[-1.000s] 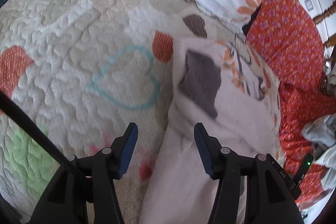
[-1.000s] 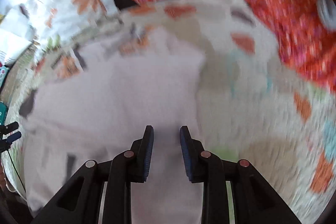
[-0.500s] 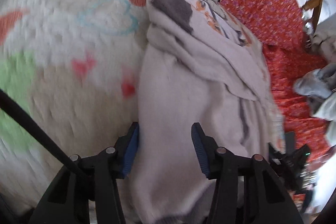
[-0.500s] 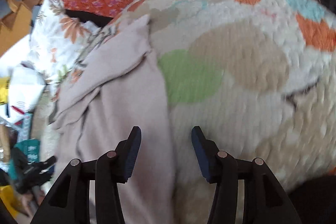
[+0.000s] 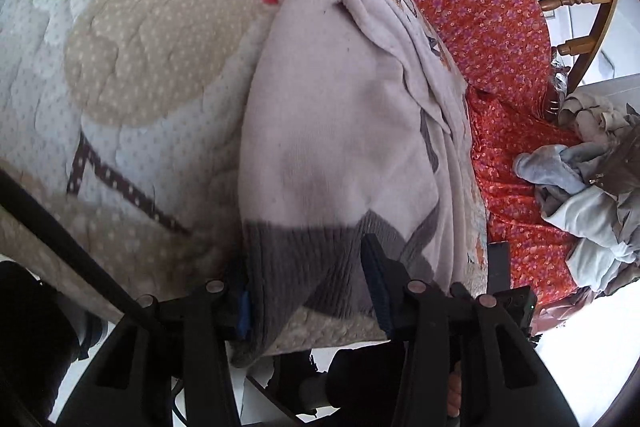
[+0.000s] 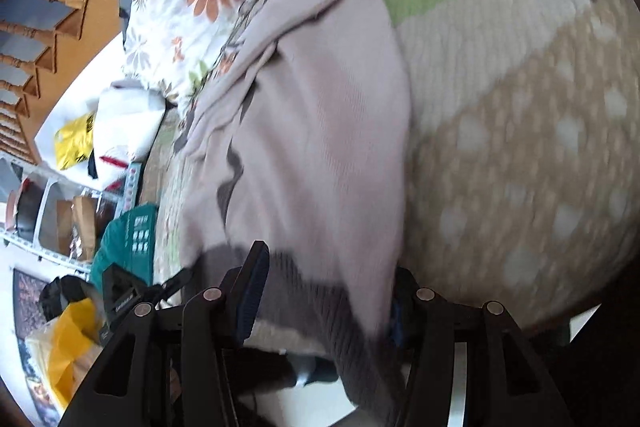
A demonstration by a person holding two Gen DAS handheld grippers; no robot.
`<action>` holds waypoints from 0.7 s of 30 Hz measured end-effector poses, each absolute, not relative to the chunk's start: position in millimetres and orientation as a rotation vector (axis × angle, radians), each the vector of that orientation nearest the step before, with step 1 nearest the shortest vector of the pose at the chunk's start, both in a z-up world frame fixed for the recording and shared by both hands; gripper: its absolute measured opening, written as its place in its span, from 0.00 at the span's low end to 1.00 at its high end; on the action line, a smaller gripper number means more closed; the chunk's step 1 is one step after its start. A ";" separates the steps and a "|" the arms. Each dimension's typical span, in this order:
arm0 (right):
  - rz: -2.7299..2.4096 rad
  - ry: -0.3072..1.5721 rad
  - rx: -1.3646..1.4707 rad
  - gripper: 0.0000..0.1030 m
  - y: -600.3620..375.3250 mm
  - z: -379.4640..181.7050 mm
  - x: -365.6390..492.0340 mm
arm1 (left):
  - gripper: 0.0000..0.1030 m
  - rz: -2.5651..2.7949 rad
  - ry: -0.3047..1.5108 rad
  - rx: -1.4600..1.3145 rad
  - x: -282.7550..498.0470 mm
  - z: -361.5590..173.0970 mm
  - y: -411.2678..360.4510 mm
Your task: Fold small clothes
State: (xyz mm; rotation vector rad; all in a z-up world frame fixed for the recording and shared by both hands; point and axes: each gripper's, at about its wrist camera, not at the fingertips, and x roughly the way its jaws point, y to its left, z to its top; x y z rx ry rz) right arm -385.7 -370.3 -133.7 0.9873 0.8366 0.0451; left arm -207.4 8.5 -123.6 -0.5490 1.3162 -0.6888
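Sweater (image 5: 340,115) hem covers one pad of each gripper; contact unclear.

Black left gripper (image 5: 310,291), blue-padded jaws, brass screws

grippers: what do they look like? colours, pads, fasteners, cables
Both the left gripper and the right gripper are matte black plastic, each with two angular fingers lined with ribbed blue pads and round metallic pivot pins. A thin black cable crosses the left view.
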 end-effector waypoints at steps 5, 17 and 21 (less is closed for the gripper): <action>0.061 0.873 0.975 0.54 -353.0 -139.7 -389.9 | 0.61 -0.692 1.307 -0.588 -207.5 -123.9 4.3; -0.003 0.947 0.863 0.11 -341.7 -142.8 -387.5 | 0.06 -0.605 1.291 -0.429 -191.6 -107.2 8.4; 0.048 0.900 0.908 0.10 -350.0 -126.6 -395.0 | 0.06 -0.657 1.192 -0.441 -199.5 -66.0 27.6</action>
